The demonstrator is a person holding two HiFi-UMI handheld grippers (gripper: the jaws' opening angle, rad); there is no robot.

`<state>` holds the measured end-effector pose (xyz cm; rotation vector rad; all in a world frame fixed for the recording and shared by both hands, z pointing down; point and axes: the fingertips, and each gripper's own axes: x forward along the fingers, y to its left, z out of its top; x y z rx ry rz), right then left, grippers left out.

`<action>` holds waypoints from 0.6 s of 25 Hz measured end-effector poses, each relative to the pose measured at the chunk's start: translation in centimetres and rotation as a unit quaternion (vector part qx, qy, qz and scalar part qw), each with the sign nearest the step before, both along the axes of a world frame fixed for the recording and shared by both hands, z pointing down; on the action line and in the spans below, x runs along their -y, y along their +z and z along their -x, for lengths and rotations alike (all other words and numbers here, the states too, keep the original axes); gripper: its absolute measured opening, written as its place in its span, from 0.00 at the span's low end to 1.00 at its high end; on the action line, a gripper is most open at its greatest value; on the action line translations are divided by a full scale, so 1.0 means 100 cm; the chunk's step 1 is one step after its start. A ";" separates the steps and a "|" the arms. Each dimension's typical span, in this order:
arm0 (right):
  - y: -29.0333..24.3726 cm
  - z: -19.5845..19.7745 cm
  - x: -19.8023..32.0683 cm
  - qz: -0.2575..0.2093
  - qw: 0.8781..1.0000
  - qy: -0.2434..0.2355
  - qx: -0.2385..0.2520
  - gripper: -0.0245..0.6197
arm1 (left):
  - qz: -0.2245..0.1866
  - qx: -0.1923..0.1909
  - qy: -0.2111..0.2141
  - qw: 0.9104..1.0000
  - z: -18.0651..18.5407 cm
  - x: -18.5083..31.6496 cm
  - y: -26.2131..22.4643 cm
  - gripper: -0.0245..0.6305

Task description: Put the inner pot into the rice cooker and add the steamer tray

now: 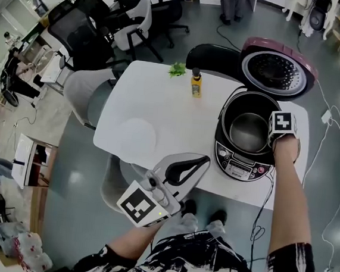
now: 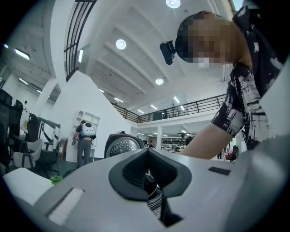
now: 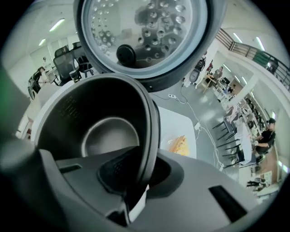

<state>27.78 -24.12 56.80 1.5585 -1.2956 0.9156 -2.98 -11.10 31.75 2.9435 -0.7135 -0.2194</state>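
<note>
Nothing here can be read as words or numbers. The cube [image 1: 141,205] on the left gripper [image 1: 205,160] and the cube [image 1: 282,123] on the right gripper [image 1: 275,145] each carry black-and-white square marker patterns, not lettering. The rice cooker [image 1: 223,145] has a control panel [image 1: 242,167] at its 6 o'clock side with a small display and button captions, all too small to make out. The yellow bottle [image 1: 196,84], at about 12 o'clock on the tabletop [image 1: 160,110], bears a label whose print is illegible. In the right gripper view, faint embossed level markings [image 3: 72,106] stand on the inner pot [image 3: 108,136] wall at about 10 o'clock, too dim to read.
</note>
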 end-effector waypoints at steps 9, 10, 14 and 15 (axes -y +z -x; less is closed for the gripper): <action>-0.001 -0.003 0.004 0.045 0.986 -0.109 -0.113 0.16 | 0.000 -0.004 -0.005 1.000 0.011 0.003 0.000 0.04; 0.000 -0.003 0.003 0.049 0.985 -0.117 -0.118 0.17 | -0.001 -0.005 -0.005 1.000 0.012 0.003 -0.002 0.04; 0.009 0.000 0.007 0.039 0.985 -0.131 -0.104 0.21 | -0.005 -0.003 -0.002 1.000 0.014 0.004 -0.003 0.04; 0.008 0.000 0.006 0.036 0.986 -0.127 -0.102 0.23 | -0.005 -0.003 -0.002 1.000 0.015 0.004 -0.003 0.04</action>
